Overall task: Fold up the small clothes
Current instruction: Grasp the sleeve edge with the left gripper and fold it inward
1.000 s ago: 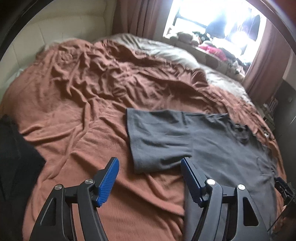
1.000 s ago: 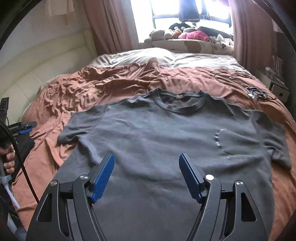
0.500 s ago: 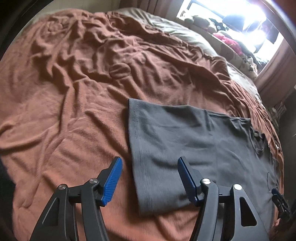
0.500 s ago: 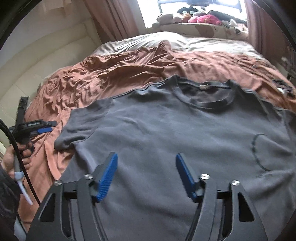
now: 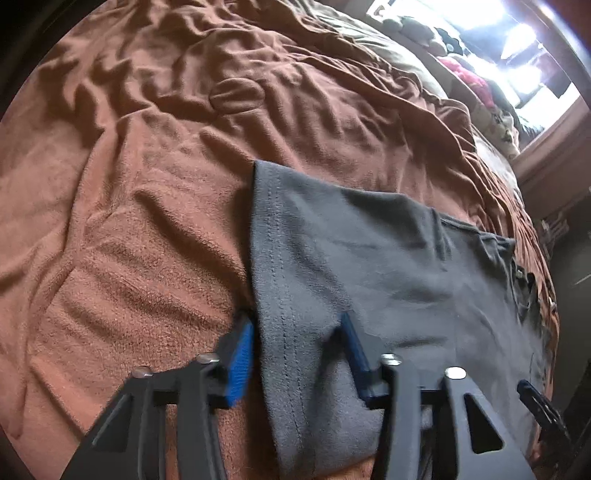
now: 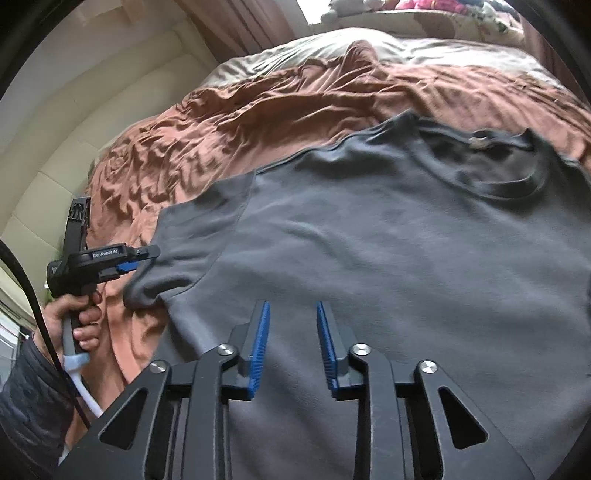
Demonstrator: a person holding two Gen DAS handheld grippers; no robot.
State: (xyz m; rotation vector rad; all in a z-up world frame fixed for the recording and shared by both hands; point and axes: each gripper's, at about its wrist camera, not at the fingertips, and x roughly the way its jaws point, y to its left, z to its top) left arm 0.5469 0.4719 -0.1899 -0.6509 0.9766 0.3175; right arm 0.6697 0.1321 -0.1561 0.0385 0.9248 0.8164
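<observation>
Across the brown blanket [image 6: 280,110] covering the bed, your grey T-shirt [image 6: 406,258] lies flat, collar toward the far edge. Your left gripper [image 5: 295,332] is closing on the sleeve hem, which bunches between the blue pads. Your right gripper [image 6: 291,332] is closing too, pads apart over the shirt's body, nothing pinched yet.

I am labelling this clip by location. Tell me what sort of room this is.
Most likely a bedroom: a rumpled rust-brown blanket covers a wide bed with a padded cream headboard, a flat dark grey T-shirt lies on it, and curtains flank a bright window.
</observation>
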